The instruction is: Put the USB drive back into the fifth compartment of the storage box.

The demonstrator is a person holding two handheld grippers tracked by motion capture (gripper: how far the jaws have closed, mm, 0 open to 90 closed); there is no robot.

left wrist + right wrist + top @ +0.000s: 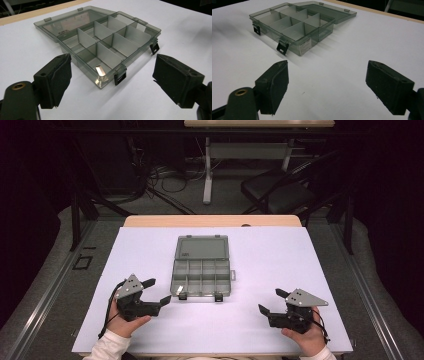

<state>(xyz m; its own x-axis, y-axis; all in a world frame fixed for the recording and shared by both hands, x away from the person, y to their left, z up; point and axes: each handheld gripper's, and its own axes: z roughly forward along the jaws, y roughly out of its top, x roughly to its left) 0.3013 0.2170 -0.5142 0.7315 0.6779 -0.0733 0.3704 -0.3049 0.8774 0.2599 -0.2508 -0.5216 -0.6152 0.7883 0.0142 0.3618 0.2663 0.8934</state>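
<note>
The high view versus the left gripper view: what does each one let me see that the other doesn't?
The high view alone takes in both hand-held tools, the left gripper and right gripper, open, plus the whole white table and a dark chair beyond it. The left gripper view alone reveals a small pale piece lying in a near corner compartment. Both share the smoky transparent plastic compartment box, its lid folded back flat, with two black latches hanging from the front edge.
</note>
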